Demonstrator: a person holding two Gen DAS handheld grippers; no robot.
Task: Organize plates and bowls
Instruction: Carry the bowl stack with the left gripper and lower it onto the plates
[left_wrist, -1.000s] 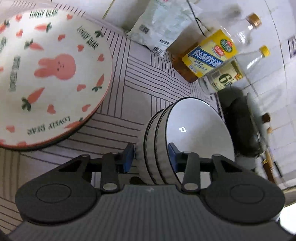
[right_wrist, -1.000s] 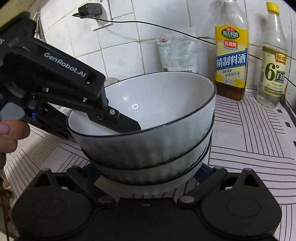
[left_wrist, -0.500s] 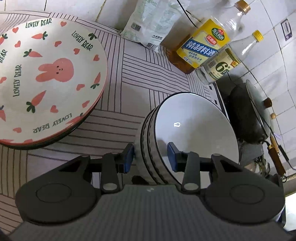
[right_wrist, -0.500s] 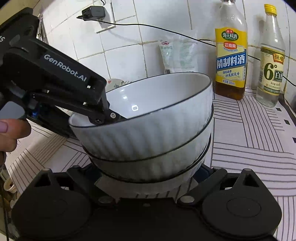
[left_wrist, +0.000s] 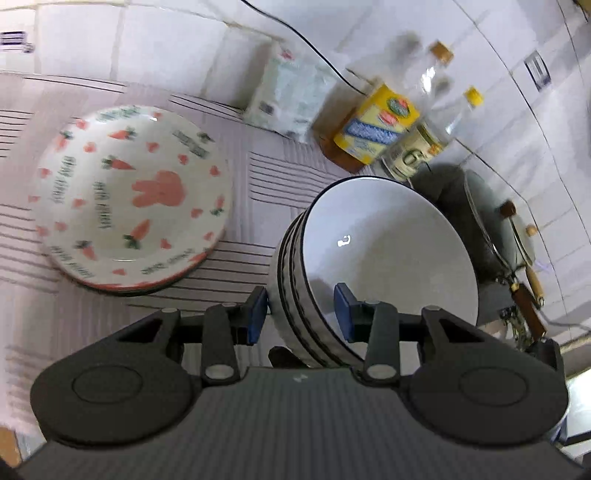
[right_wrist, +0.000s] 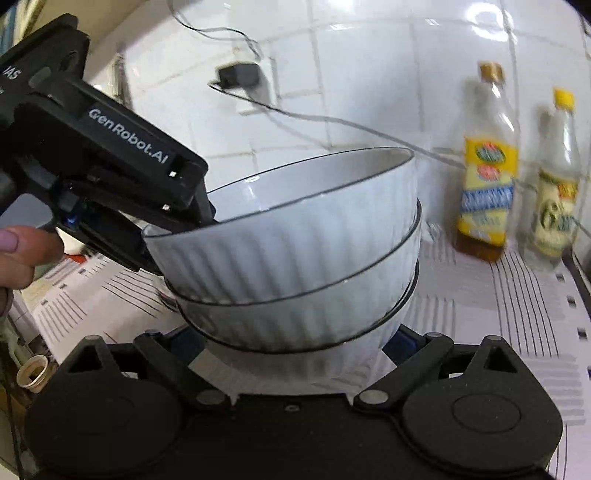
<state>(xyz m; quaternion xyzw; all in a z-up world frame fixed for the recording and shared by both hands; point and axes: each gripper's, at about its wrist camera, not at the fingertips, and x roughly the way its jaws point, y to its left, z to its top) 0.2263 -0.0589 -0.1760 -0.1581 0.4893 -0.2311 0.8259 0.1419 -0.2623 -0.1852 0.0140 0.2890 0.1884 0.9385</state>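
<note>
Left wrist: your left gripper (left_wrist: 299, 314) pinches the rims of the bowl stack (left_wrist: 369, 266), partly open; bunny plates (left_wrist: 129, 195) already piled beside it.
Right wrist: your right gripper (right_wrist: 295, 354) cradles the stack's bottom bowl (right_wrist: 306, 365), clamped. Stack airborne, placement left.

Striped counter (left_wrist: 258, 173): bunny plates (left_wrist: 133, 199), packet (left_wrist: 288, 99), two bottles (left_wrist: 376, 129).

The striped surface (left_wrist: 258, 177) between the rabbit plate stack (left_wrist: 133, 195) and the two bottles (left_wrist: 376, 129) lies free. On the right, a dark pot (left_wrist: 458, 206) blocks the way.
</note>
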